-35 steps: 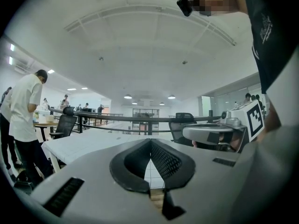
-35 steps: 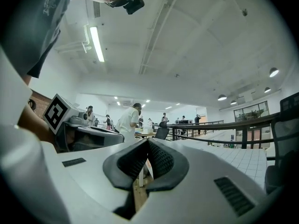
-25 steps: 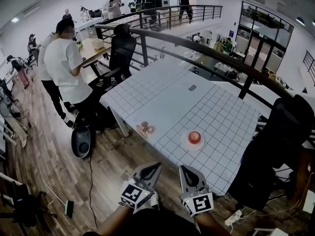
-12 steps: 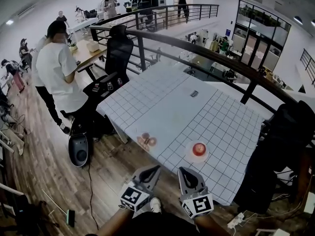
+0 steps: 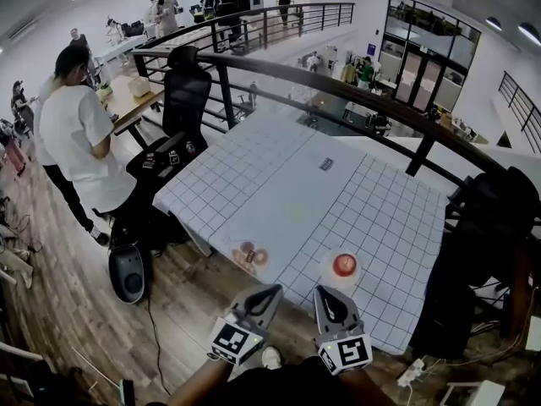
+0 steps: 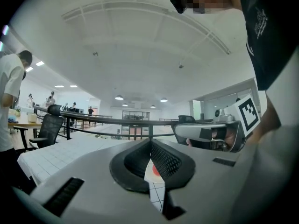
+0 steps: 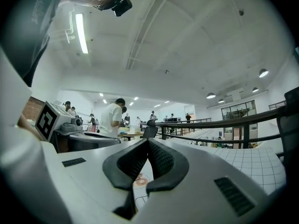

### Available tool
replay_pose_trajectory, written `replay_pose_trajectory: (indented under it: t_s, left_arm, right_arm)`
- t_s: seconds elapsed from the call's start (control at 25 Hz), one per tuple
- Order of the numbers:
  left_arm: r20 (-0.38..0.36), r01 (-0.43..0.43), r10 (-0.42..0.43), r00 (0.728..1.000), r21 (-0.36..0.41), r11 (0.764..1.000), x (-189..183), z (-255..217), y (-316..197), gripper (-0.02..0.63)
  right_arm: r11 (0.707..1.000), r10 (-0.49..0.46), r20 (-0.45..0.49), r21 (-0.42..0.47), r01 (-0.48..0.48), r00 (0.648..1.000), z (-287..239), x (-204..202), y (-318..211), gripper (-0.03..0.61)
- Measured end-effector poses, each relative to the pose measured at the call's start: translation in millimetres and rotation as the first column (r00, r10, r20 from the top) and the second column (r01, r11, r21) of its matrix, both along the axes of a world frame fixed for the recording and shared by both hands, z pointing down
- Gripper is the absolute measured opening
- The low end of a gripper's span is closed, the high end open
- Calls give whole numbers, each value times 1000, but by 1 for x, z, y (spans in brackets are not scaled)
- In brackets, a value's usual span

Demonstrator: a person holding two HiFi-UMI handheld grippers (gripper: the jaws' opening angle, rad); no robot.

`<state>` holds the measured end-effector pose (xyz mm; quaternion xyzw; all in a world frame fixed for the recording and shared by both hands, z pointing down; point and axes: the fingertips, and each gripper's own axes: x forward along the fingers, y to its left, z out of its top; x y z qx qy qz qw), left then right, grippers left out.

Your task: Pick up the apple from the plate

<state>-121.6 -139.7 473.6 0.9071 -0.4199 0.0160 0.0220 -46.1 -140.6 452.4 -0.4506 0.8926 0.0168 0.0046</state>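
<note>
Both claws held level at the near edge of the white gridded table [image 5: 287, 184], side by side, marker cubes toward the person.

Left gripper [image 5: 275, 289]: narrow, jaw tips meeting, nothing clamped. In the left gripper view [image 6: 150, 143] only a slim wedge stays open behind the touching tips; through it a red spot shows, the apple [image 6: 155, 170], far beyond the pads.

Right gripper [image 5: 324, 293]: shut tight, tips together, empty. In the right gripper view [image 7: 148, 141] the wedge below the tips frames a small plate with brownish ring-shaped pieces [image 7: 140, 181], lying out on the table.

Apple [image 5: 344, 265]: red, sitting on the white plate [image 5: 325, 275], just ahead of the right claw's tips and slightly to their right, clear of the jaws. From the left claw it lies ahead and off to the right.

Ring-piece plate [image 5: 249, 255]: ahead of the left claw, slightly to its left, near the table edge.

Farther out beyond both claws: a dark railing [image 5: 338, 79]. Left of the left claw, well apart: a black office chair [image 5: 186, 96] and a person in a white shirt [image 5: 76, 134].
</note>
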Motion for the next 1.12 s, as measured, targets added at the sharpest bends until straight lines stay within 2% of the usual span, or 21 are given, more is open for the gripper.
replay_pose_trajectory:
  t_s: [0.28, 0.56, 0.68, 0.84, 1.0, 1.12]
  left_arm:
    - [-13, -50, 50, 999, -23, 998, 12, 10, -16, 21]
    - [19, -83, 83, 996, -39, 996, 39, 18, -45, 21]
    - [16, -87, 88, 996, -53, 995, 49, 22, -61, 21]
    - [21, -87, 89, 996, -69, 994, 64, 30, -77, 21]
    - [22, -83, 85, 996, -90, 992, 68, 37, -80, 21]
    - [33, -77, 80, 996, -104, 992, 77, 43, -88, 21]
  right_arm:
    - [998, 66, -27, -13, -66, 997, 13, 17, -17, 23]
    - [994, 104, -50, -23, -105, 993, 21, 40, -42, 23]
    - [993, 121, -90, -3, -122, 989, 32, 50, -54, 23]
    - [996, 91, -212, 46, -83, 973, 46, 56, -61, 23]
    - [996, 93, -174, 8, -93, 980, 53, 61, -63, 23]
    - [995, 100, -180, -2, -102, 978, 62, 73, -74, 23]
